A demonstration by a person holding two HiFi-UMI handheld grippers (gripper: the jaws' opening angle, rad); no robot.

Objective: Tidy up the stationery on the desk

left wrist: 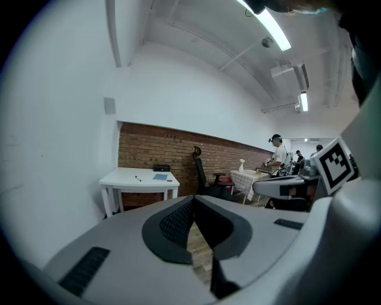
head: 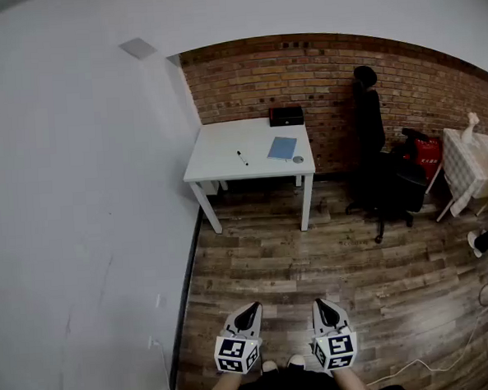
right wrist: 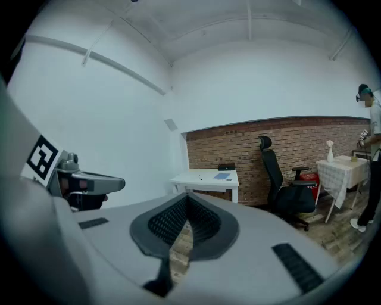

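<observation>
Pen (head: 242,158) and blue notebook (head: 282,148) on white desk (head: 221,154) by brick wall (head: 245,79), far from left gripper (head: 249,310) and right gripper (head: 324,305), side by side, tilted slightly down, jaws closed, empty.

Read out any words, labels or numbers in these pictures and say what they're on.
No text is readable anywhere.
White print on the red item by the chair: too blurred to read.
On the left gripper and right gripper: square marker patterns only, no letters.
</observation>
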